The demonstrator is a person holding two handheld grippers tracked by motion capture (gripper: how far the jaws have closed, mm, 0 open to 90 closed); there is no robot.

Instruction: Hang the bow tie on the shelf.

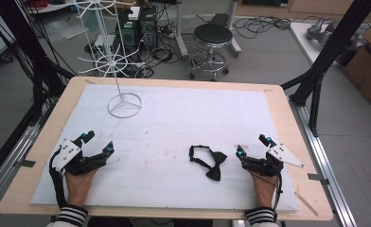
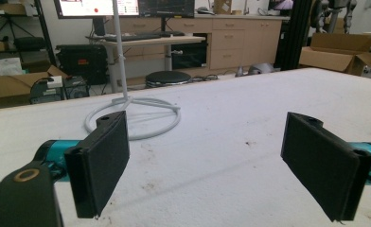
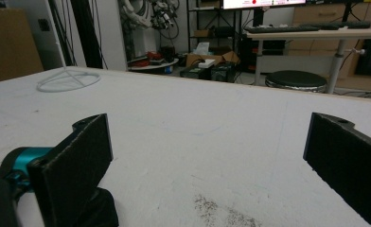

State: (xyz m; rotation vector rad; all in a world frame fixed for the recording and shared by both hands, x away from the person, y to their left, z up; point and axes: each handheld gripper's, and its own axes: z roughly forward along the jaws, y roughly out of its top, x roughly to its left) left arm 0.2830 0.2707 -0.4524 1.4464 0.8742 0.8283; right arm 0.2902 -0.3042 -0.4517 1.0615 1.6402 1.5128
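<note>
**Both grippers at rest, bow tie lying between them**

Right gripper (image 1: 252, 146) sits low on the white pad (image 1: 183, 118) near the table's front edge, the hand behind it resting on the surface. Its jaws stand wide apart with nothing between them; in the right gripper view only bare pad shows in the gap. The left gripper (image 1: 98, 143) mirrors it on the other side, also spread open and empty, its own view looking across the pad toward the ring base of the white wire stand (image 1: 124, 105).

This reads as a ready posture: both tools are parked level, pointing away from the person, jaws released, so either can close on something without first having to open.

A black bow tie (image 1: 208, 161) lies flat on the pad between the two hands, much closer to the right gripper. Its bow sits just beside that gripper's inner jaw, slightly nearer the person, while the strap loops off toward the middle of the table. A dark shape at the bottom left of the right gripper view is probably part of it. Neither gripper touches it.

The stand rises at the far left of the pad, well apart from the tie. Its spoked arms suggest a place for hanging things, so the tie may be meant for it; the right gripper looks best placed to pick it up.
</note>
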